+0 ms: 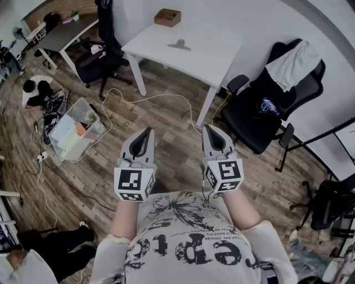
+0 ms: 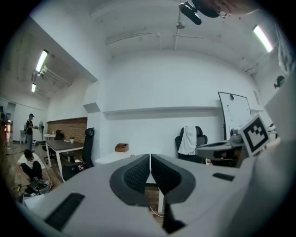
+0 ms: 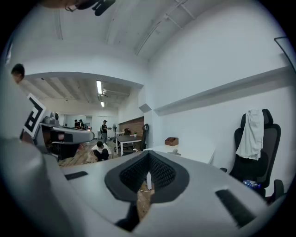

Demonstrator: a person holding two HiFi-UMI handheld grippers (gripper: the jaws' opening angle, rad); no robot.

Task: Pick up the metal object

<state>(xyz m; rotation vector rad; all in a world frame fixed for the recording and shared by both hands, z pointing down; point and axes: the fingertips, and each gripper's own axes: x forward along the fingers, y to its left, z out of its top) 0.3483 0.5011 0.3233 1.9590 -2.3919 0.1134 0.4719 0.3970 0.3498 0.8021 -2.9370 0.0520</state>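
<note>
The metal object (image 1: 179, 44), a grey clip-like piece, lies on the white table (image 1: 205, 55) far ahead of me; it shows small in the right gripper view (image 3: 173, 151). My left gripper (image 1: 148, 132) and right gripper (image 1: 207, 128) hover side by side above the wooden floor, well short of the table, both pointing toward it. Both stand shut with nothing between the pads. In the left gripper view the left gripper (image 2: 150, 158) has its pads pressed together in front of the table (image 2: 108, 158). The right gripper (image 3: 148, 156) looks the same in its own view.
A wooden box (image 1: 167, 17) sits at the table's far end. A black office chair (image 1: 266, 105) with a white cloth stands right of the table, another black chair (image 1: 102, 55) left of it. A cable (image 1: 166, 97) runs over the floor. A plastic bin (image 1: 75, 128) and people are at the left.
</note>
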